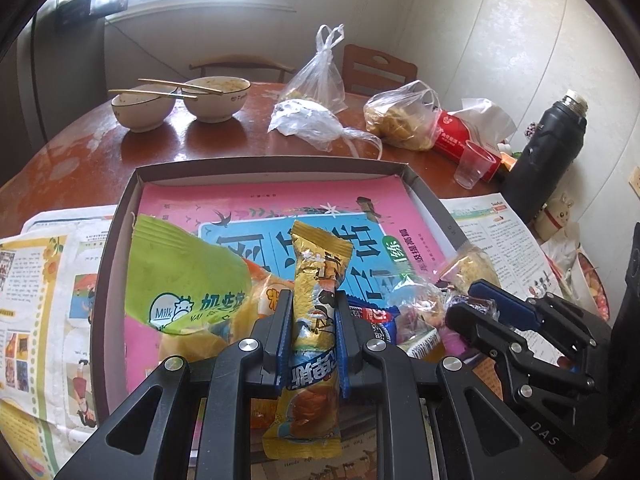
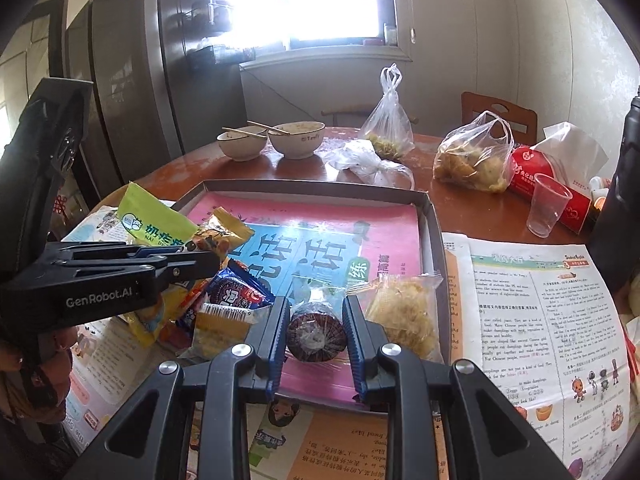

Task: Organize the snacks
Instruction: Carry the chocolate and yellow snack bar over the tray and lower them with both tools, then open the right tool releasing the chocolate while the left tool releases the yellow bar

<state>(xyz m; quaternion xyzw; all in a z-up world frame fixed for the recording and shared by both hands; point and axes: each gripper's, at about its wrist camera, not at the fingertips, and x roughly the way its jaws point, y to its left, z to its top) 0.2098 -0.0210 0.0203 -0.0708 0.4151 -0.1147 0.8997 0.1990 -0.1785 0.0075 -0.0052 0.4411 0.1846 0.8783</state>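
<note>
My left gripper [image 1: 311, 308] is shut on a long gold snack packet [image 1: 314, 300] and holds it upright above the shallow grey box [image 1: 120, 216]. A green milk-snack bag [image 1: 180, 276] and other wrapped snacks lie in the box's near part. My right gripper [image 2: 316, 312] is closed around a round dark cake in clear wrap [image 2: 316, 332] resting on the pink book [image 2: 392, 220] in the box [image 2: 434, 216]. A clear bag of pale shredded snack [image 2: 404, 312] lies just right of it. The left gripper [image 2: 192, 256] shows at left.
Two bowls with chopsticks [image 1: 180, 100], plastic bags of food [image 1: 404, 120], a red tissue pack [image 1: 460, 136], a clear cup [image 1: 474, 164] and a black flask [image 1: 548, 152] stand behind the box. Newspapers [image 2: 540, 320] lie on both sides.
</note>
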